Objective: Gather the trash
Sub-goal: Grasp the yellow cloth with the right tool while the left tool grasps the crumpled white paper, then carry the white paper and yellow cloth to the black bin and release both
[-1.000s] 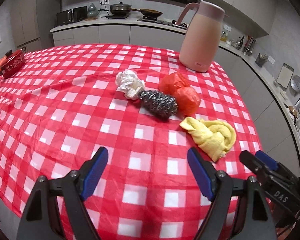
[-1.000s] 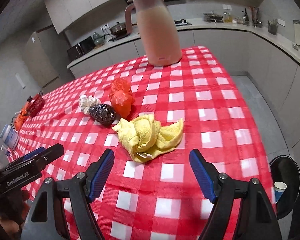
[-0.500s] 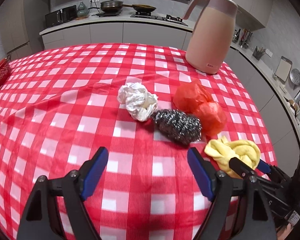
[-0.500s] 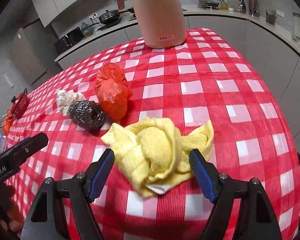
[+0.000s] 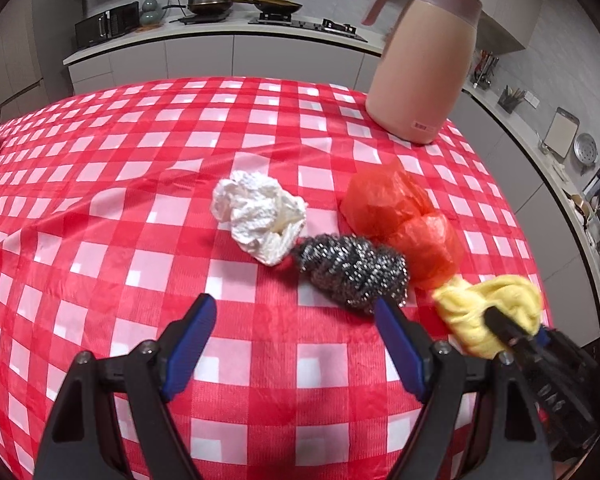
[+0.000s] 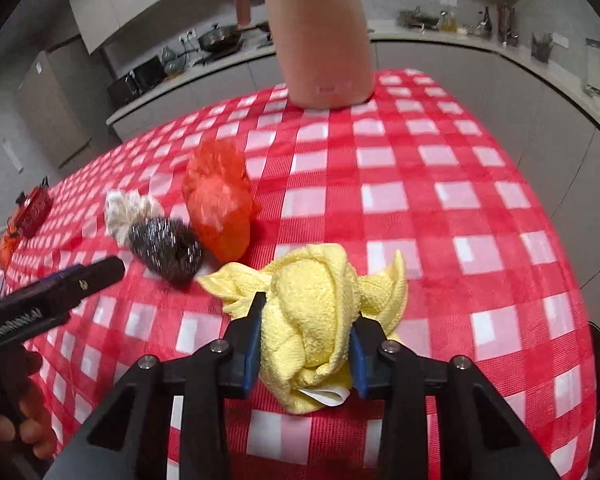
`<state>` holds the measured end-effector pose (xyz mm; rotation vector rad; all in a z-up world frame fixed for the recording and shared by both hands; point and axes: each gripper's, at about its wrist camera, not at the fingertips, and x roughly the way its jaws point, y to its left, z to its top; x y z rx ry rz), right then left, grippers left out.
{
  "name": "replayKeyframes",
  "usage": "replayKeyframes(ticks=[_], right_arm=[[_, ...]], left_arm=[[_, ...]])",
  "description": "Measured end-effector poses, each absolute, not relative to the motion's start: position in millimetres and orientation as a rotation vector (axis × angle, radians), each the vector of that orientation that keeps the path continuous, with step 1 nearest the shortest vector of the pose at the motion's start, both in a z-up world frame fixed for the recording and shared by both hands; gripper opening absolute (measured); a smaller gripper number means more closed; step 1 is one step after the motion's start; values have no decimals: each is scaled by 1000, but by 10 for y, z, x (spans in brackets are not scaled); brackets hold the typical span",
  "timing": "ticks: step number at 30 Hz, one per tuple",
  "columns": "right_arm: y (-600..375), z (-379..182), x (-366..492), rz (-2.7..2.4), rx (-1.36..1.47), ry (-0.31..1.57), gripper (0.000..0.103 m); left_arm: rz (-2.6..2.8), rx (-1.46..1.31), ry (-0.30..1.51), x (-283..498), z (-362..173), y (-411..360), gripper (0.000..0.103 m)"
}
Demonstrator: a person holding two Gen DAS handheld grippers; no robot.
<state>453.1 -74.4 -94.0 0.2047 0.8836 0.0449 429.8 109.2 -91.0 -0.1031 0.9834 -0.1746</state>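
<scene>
My right gripper (image 6: 305,346) is closing on the crumpled yellow terry cloth (image 6: 320,312) on the red-checked tablecloth (image 6: 440,208) (bite deep, catch every fold); my left gripper (image 5: 296,344) stands wide, empty.

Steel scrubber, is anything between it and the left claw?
Nothing visible stands in the way. The left claw is open over bare tablecloth, and the steel scrubber lies just past its right finger. The white paper wad and orange bag touch the scrubber's far sides, not the near one.
</scene>
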Motion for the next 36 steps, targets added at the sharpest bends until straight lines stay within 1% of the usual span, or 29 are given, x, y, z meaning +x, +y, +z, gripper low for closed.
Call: replayKeyframes(ticks=[7,10,20,25,27,29,32,33,36], right_arm=[[-944,-606,4567,-32,246,774,38],[-934,-534,4622,-34,253,755,38],[-847,-523,4929,-51,259,751,38],[-794,-554,5093,-57,250,754,38],[-776,-567,5132,-58,248,758,38],[-762,-588,5163,-57,248,765,38],[-745,-618,5179,-52,247,771,38],[-740,-625,5184,-49,248,773,38],[-739,-629,5193,-44,251,776,38]], left_arm=[[-149,-121,961,4417,-807,1195,83],[-144,-115,962,4490,-807,1213,83],[-136,-106,980,4880,-926,1216,83],[-146,-144,1022,5087,-1140,1232,82],[-158,-155,1039,5102,-1207,1234,78],[-161,-155,1037,5101,-1243,1238,60],[-158,-181,1021,5092,-1225,1300,46],[-156,-183,1015,5081,-1212,1309,42],[-154,-177,994,5044,-1165,1337,39]])
